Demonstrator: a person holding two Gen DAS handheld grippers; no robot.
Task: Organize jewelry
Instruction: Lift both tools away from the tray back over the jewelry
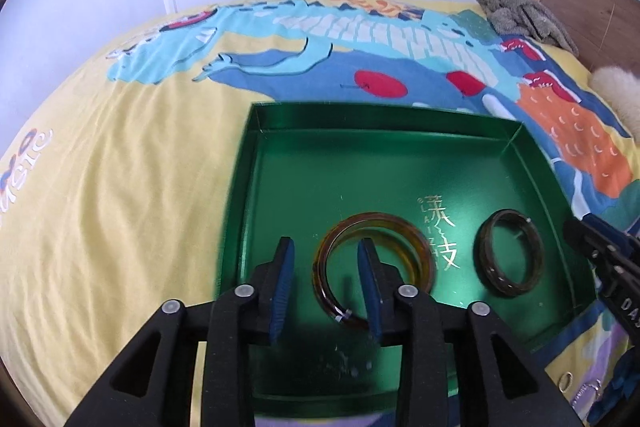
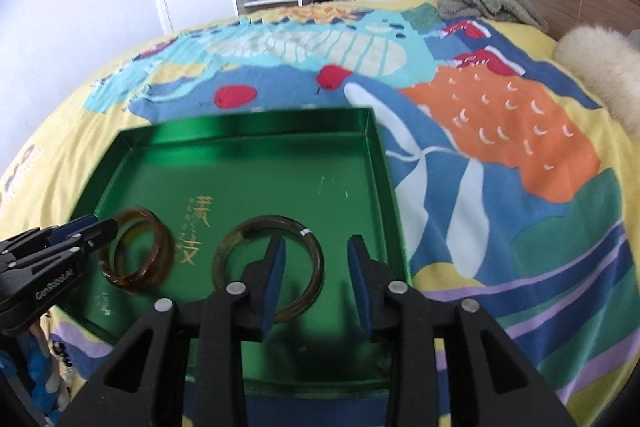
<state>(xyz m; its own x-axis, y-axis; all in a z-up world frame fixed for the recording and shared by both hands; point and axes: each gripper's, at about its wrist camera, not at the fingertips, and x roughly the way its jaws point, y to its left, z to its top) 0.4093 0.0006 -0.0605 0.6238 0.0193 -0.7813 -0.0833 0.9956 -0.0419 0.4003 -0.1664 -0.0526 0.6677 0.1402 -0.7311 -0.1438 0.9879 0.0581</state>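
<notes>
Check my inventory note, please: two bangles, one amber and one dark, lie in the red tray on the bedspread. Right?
Not quite: the tray is green, not red, as the left wrist view shows. The rest holds: the amber bangle and the dark bangle both lie in it, on the bedspread.

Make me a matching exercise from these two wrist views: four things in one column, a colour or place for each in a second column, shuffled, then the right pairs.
Things
1. amber bangles
2. dark bangle
3. green tray
4. grey towel

Descriptions
A. lies on the bedspread and holds both sets of bangles
B. crumpled at the far side of the bed, by the wooden headboard
C. in the tray in front of the left gripper, jaws open
D. in the tray in front of the right gripper, jaws open

Pairs: 1-C, 2-D, 3-A, 4-B
</notes>
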